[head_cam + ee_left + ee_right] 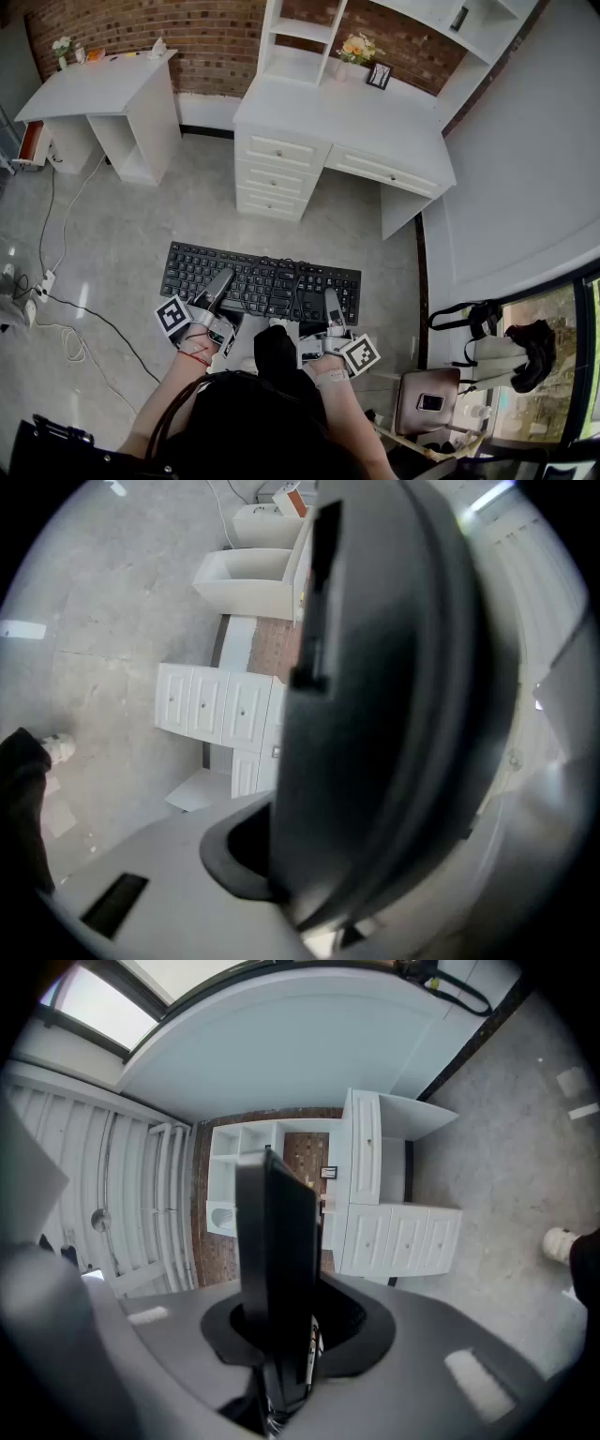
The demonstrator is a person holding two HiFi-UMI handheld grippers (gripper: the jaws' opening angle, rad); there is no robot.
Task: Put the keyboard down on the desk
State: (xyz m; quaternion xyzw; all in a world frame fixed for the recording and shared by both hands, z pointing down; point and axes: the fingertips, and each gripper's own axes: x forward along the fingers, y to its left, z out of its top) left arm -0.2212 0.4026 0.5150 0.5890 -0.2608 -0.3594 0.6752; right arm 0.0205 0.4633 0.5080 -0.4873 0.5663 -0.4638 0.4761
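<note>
Keyboard (267,279) hangs level over the floor (141,225), short of the white counter (366,117). The left hand-held gripper (221,281) and right hand-held gripper (331,302) pinch its near edge.

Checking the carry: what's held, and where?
Both hold the black keyboard by its near long edge: left gripper left of middle, right gripper toward the right end.
</note>
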